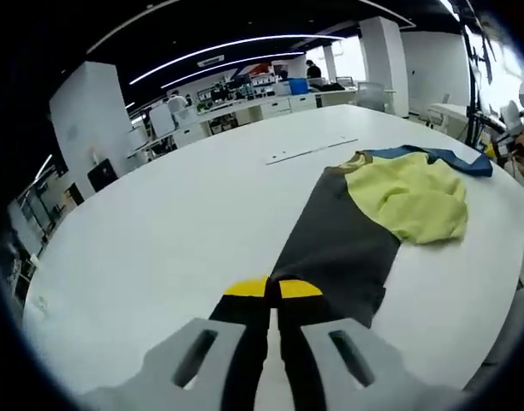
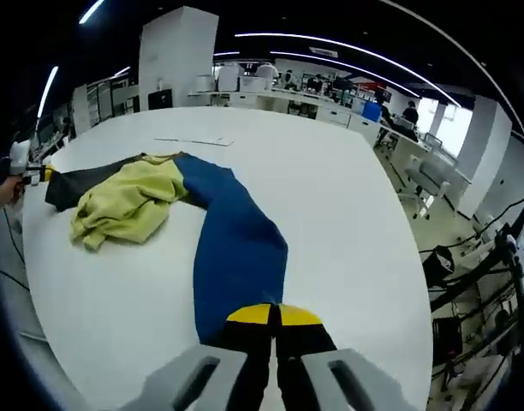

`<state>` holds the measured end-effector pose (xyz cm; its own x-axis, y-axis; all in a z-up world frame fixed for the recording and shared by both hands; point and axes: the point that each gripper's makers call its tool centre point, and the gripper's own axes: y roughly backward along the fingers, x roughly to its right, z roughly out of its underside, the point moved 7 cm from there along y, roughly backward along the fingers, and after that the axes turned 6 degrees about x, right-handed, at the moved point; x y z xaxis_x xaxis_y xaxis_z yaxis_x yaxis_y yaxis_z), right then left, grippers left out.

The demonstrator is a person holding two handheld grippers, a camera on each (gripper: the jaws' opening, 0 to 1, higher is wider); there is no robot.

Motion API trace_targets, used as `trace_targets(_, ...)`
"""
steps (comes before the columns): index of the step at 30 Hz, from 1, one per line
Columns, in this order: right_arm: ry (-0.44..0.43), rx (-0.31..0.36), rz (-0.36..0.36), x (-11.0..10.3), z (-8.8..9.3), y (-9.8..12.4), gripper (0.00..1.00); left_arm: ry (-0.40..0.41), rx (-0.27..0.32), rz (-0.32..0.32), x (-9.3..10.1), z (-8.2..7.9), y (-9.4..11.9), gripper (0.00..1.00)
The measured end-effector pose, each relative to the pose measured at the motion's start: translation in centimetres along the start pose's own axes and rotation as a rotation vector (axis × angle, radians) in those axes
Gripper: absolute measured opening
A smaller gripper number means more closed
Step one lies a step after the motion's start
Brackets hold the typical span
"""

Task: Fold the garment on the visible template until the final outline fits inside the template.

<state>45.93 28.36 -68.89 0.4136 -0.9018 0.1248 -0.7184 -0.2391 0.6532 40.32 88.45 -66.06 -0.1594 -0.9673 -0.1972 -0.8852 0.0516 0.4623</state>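
Note:
A garment lies stretched across the white table (image 1: 159,231): a crumpled yellow body (image 1: 412,195), a dark grey sleeve (image 1: 339,244) and a blue sleeve (image 1: 455,159). My left gripper (image 1: 271,288) is shut on the end of the grey sleeve, its yellow-tipped jaws together. In the right gripper view, my right gripper (image 2: 274,315) is shut on the end of the blue sleeve (image 2: 236,248). The yellow body (image 2: 129,205) and grey sleeve (image 2: 82,184) lie beyond it. The left gripper (image 2: 26,169) shows at the far left edge there. The right gripper (image 1: 510,128) shows at the right edge of the left gripper view.
A thin pale strip (image 1: 309,151) lies flat on the table beyond the garment, also seen as the strip (image 2: 193,141). Desks, shelves and people stand in the room behind. Cables and a chair (image 2: 425,184) are past the table edge.

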Motion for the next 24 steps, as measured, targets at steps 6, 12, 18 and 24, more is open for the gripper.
trace_targets(6,0.051,-0.057,-0.029,-1.0,0.8,-0.1,0.21,0.016,-0.079,-0.049,-0.3,1.1,0.1,0.02)
trace_targets(12,0.075,-0.008,-0.129,-3.0,-0.5,0.4,0.28,0.052,-0.062,-0.049,0.0,1.1,0.5,0.22)
trace_targets(18,0.165,-0.016,-0.207,-5.6,-0.7,0.2,0.28,0.057,-0.021,0.040,2.4,0.4,0.6,0.32)
trace_targets(24,0.093,-0.061,-0.208,-4.8,0.9,-1.6,0.23,0.031,-0.013,0.139,5.1,0.2,-0.1,0.33)
